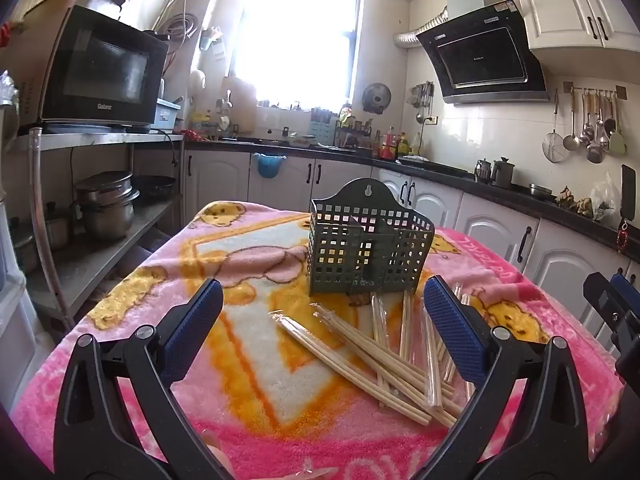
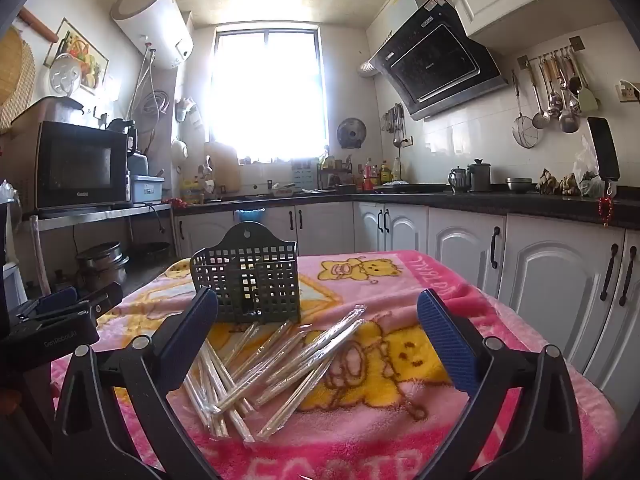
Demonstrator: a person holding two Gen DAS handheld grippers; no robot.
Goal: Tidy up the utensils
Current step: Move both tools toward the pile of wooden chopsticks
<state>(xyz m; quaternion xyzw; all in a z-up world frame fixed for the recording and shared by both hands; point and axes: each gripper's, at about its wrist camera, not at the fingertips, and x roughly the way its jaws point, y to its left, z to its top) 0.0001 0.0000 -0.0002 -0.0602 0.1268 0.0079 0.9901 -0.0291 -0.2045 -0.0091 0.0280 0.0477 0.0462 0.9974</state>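
Observation:
A dark green slotted utensil basket (image 1: 366, 246) stands upright on the pink blanket-covered table (image 1: 248, 360); it also shows in the right wrist view (image 2: 250, 280). A loose pile of wooden chopsticks in clear wrappers (image 1: 384, 354) lies in front of it, also seen in the right wrist view (image 2: 276, 364). My left gripper (image 1: 324, 328) is open and empty, hovering above the pile. My right gripper (image 2: 318, 338) is open and empty above the same pile. The right gripper shows at the right edge of the left wrist view (image 1: 616, 308); the left one shows at the left of the right wrist view (image 2: 60, 312).
Kitchen cabinets and a dark counter (image 2: 480, 200) run behind and to the right of the table. A metal shelf with a microwave (image 1: 100, 76) and pots (image 1: 106, 204) stands to the left. Hanging ladles (image 1: 592, 128) are on the right wall.

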